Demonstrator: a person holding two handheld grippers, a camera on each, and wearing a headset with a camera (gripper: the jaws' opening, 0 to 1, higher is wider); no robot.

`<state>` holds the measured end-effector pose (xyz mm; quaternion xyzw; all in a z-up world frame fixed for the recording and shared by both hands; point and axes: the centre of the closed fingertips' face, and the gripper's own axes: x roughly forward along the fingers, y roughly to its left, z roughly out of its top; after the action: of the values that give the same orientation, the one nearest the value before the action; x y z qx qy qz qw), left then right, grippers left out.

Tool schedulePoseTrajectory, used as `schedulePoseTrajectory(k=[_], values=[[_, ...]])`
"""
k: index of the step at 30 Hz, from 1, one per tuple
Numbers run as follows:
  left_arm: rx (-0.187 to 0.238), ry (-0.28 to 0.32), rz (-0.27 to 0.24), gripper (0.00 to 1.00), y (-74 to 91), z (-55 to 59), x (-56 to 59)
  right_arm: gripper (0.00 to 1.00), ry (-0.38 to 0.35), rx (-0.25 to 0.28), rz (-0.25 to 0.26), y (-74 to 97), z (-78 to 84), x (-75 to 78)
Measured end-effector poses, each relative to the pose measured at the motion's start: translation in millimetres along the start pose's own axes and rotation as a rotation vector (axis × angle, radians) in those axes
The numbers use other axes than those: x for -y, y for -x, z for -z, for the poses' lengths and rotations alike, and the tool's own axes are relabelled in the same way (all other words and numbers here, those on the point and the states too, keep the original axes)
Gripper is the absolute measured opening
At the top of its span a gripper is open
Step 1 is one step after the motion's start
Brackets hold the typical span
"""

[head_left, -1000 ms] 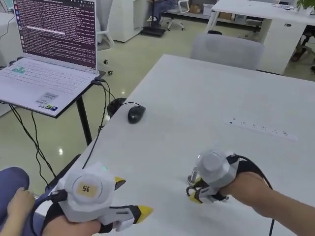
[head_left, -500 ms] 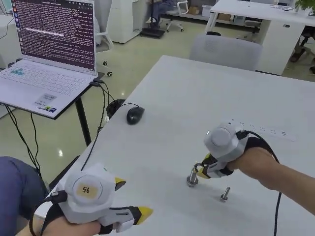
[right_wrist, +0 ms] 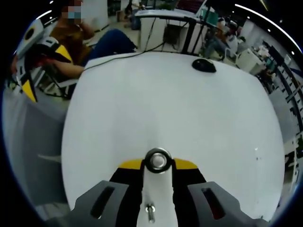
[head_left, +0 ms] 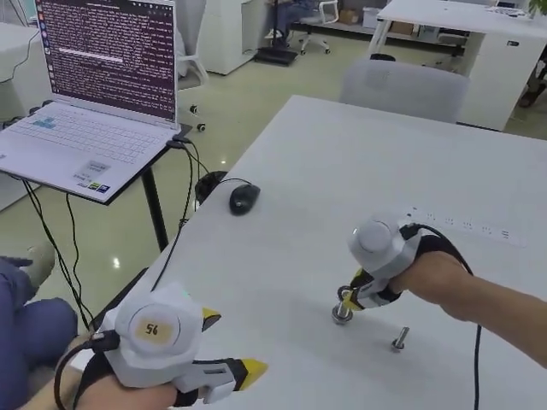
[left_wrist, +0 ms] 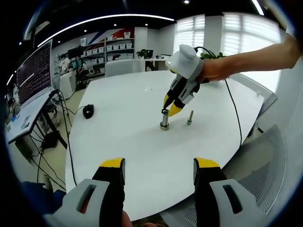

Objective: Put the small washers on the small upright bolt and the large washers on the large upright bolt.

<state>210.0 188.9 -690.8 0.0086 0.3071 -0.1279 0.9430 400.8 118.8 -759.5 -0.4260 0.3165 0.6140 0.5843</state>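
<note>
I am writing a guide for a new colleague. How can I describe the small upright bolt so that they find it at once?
On the white table, start from the right gripper, which hangs over the large upright bolt on the near side. The small upright bolt stands alone beside that one, toward the person's right. It is clearly thinner, and no gripper is above it.

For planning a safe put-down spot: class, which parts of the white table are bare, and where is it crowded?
Bare: the stretch between mouse and power strip, and between left gripper and large bolt. Crowded: around large bolt, small bolt and right gripper.
</note>
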Motion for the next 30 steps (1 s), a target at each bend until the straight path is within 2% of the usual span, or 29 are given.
schedulePoseTrajectory(k=[9, 15, 23, 28, 30], values=[[-0.002, 0.003, -0.001, 0.58, 0.6, 0.7, -0.3, 0.23, 0.018, -0.034, -0.012, -10.1, 4.3, -2.3], [-0.007, -0.002, 0.002, 0.58, 0.3, 1.3, -1.0, 0.23, 0.013, -0.067, -0.023, -24.8, 11.6, -1.6], [-0.012, -0.003, 0.0, 0.58, 1.3, 2.2, -4.5, 0.23, -0.013, -0.104, -0.029, -42.7, 21.7, -3.7], [-0.01, -0.004, 0.005, 0.57, -0.6, 0.6, -5.0, 0.24, -0.053, -0.104, -0.028, -48.5, 25.4, -3.7], [-0.008, -0.004, 0.008, 0.57, -1.6, -0.1, -4.9, 0.24, -0.052, -0.099, -0.025, -51.1, 25.4, 1.5]])
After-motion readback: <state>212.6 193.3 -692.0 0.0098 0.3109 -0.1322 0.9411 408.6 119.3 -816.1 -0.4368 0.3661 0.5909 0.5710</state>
